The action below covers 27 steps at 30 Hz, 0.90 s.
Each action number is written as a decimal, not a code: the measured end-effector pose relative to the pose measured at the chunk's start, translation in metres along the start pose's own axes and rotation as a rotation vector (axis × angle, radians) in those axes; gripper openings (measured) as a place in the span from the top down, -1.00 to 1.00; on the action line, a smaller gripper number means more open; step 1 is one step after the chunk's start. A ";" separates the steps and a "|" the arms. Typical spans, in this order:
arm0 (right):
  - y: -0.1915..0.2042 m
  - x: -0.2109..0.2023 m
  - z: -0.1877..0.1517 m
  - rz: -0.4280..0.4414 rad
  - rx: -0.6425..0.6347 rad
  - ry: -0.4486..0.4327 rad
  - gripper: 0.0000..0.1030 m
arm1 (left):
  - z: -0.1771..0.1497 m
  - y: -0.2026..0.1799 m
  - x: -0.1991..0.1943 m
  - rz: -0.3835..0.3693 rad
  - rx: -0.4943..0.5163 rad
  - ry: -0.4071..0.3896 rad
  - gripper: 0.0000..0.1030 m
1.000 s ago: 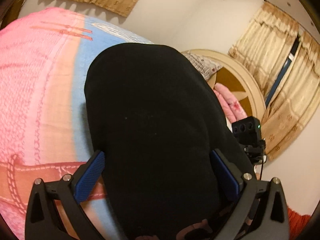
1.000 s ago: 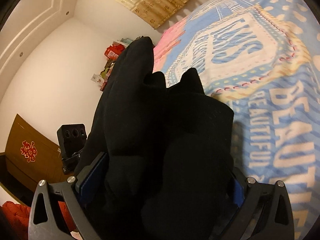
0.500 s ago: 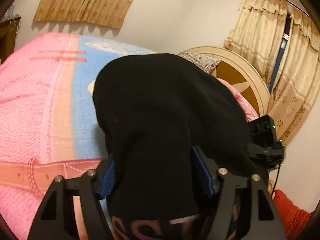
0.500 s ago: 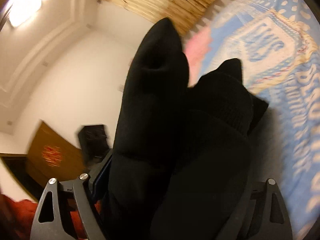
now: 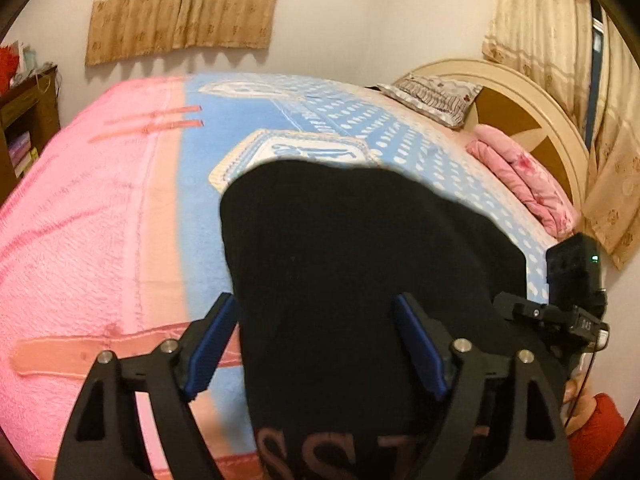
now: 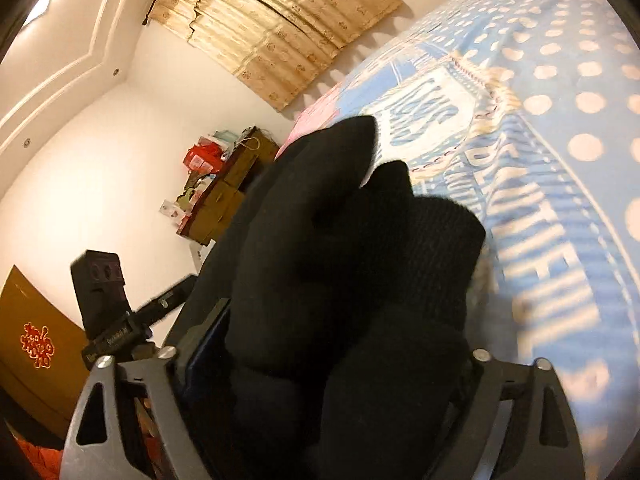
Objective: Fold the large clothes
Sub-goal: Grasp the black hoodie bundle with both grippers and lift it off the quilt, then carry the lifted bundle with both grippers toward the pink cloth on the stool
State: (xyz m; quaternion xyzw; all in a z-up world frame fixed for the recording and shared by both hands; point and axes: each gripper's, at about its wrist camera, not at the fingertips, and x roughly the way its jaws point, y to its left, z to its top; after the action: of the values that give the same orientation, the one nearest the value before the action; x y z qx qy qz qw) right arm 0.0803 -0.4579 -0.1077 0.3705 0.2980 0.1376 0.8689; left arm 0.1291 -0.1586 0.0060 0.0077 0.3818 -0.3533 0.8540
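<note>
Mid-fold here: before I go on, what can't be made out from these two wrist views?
- Left wrist: the black garment drapes over the left gripper; whether the fingers pinch it is unclear.
- Left wrist: printed lettering is cut off by the bottom edge.
- Right wrist: bunched cloth hides the right gripper's right finger and its grip.
- Right wrist: the bedspread lettering is motion-blurred.
- Neither view shows the garment's overall shape.
</note>
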 end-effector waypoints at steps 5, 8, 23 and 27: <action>-0.012 0.012 0.011 0.025 0.019 0.078 -0.98 | 0.001 0.018 0.003 -0.058 -0.017 0.003 -0.82; -0.018 -0.008 0.008 0.043 0.071 0.144 -0.98 | -0.007 0.032 0.001 -0.212 -0.073 0.069 -0.82; 0.003 0.041 0.008 0.134 -0.095 0.255 -0.99 | -0.028 0.041 0.021 -0.473 -0.111 0.106 -1.00; 0.014 0.035 0.000 0.206 -0.066 0.251 -0.92 | -0.024 0.027 0.006 -0.487 -0.101 0.044 -0.93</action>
State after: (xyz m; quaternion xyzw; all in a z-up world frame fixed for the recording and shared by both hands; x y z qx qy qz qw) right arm 0.1079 -0.4321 -0.1117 0.3504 0.3602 0.2809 0.8177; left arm 0.1329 -0.1353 -0.0221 -0.1194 0.4079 -0.5288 0.7346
